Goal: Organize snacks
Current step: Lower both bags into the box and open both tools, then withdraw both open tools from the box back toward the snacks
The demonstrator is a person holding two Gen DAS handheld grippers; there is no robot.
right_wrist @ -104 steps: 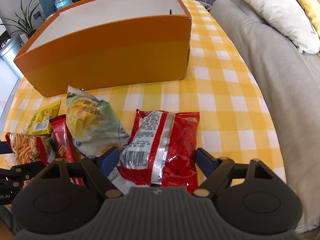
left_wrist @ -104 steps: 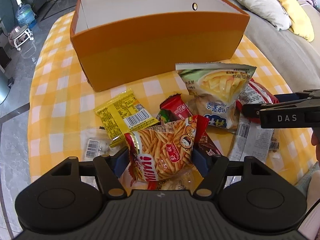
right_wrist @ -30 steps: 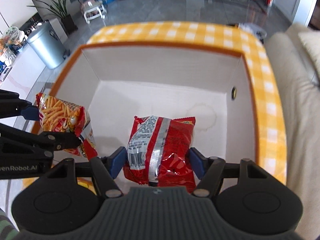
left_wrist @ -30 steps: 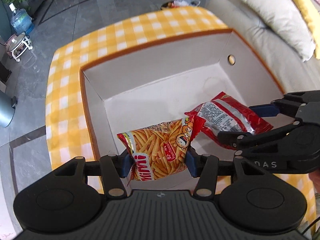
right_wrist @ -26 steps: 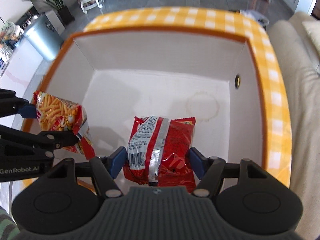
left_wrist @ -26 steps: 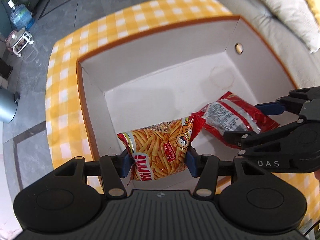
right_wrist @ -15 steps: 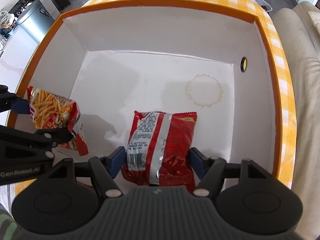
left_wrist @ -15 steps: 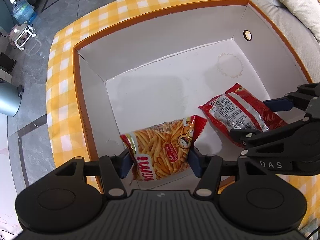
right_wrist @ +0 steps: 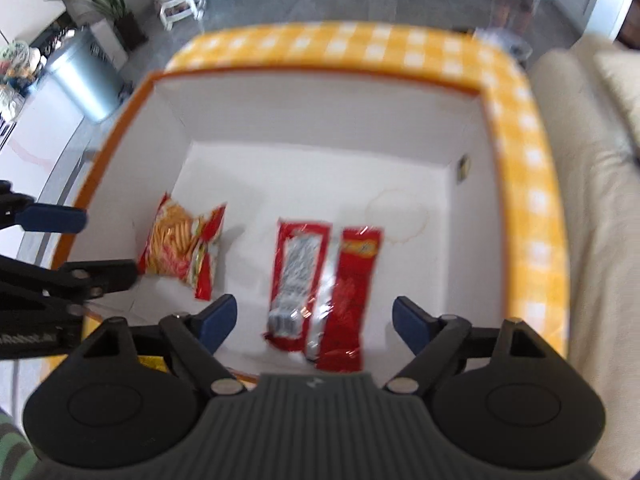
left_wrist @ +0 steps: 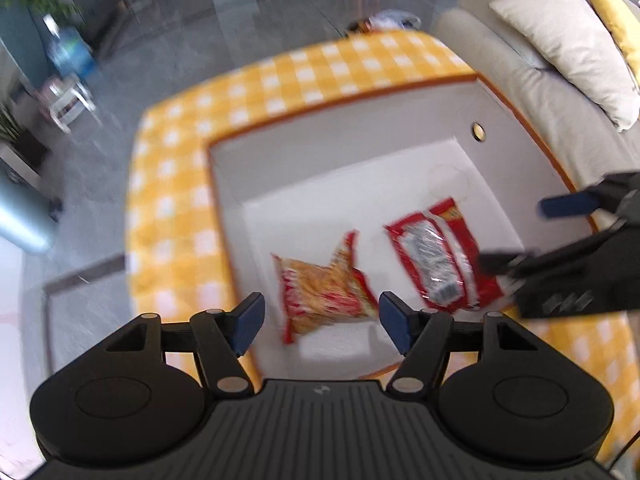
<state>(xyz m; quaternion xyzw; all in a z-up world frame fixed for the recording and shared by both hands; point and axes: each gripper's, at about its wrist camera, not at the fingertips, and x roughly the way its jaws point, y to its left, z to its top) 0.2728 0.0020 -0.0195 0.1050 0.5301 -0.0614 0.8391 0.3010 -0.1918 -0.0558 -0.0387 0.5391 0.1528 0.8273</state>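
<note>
Left wrist view: the left gripper [left_wrist: 320, 322] is opening wide, empty, the orange fries-print snack packet [left_wrist: 320, 290] lying ahead of it in the white-lined orange cardboard box [left_wrist: 224, 200]. Right gripper [right_wrist: 314, 322] opening too, with the red-and-silver foil packet [right_wrist: 324, 280] loose between its fingers. Best lift both straight up, clear of the walls.

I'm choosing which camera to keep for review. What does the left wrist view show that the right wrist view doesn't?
Left wrist only: a beige pillow and a yellow cushion on the sofa, and a water bottle on the floor.

Right wrist only: a metal bin, a potted plant and a yellow packet outside the box.

Both: the box on the checked cloth, the fries bag and red bag lying inside, released, and the left gripper and right gripper, jaws opening with nothing gripped.
</note>
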